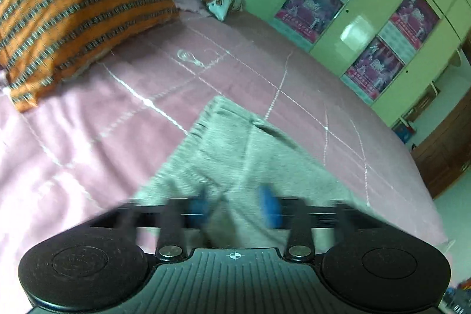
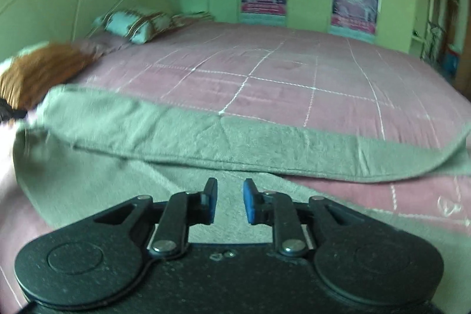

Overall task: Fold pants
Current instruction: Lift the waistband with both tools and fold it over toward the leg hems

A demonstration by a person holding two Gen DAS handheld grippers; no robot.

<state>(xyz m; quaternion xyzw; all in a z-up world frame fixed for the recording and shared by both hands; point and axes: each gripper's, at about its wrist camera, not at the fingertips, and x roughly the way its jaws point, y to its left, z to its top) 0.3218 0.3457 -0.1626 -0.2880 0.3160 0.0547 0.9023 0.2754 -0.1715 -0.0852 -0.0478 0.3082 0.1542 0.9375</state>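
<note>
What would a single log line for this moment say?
task: fold pants | grey pants: folded over on pink bedspread | left gripper: open, empty | right gripper: open, empty

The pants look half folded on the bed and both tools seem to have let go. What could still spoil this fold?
1. The folded-over leg of the pants bulges and looks loose; it may slide out of line.
2. The left tool and right tool stand open low over the cloth, so a finger could snag it.
3. The bedspread is soft, so creases may stay.
</note>
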